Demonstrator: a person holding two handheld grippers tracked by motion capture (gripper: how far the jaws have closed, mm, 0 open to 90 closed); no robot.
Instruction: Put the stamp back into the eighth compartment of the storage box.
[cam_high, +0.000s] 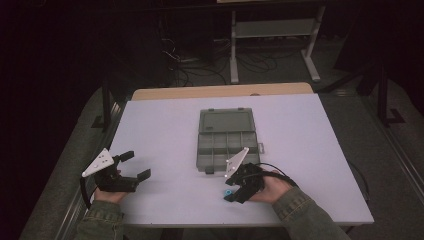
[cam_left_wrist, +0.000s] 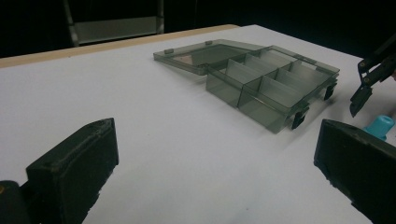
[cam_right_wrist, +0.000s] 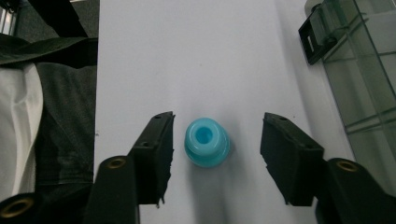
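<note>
open compartment box (cam_high: 226, 141) mid-table (cam_high: 160, 130), small cap (cam_high: 227, 192) just before its near edge

Grippers matte black: left gripper (cam_high: 132, 165), right gripper (cam_high: 231, 192). Each topped by pale grey triangular plate; brass-coloured screws seen; sleeves apparently grey-green denim.

On the table (cam_high: 165, 130) lay one open compartment box (cam_high: 225, 142) and one blue cap (cam_right_wrist: 206, 142); two grippers were present.

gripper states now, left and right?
Left gripper: open, nothing between its jaws.
Right gripper: open, jaws either side of the blue cap on the table, pads not touching it.
</note>
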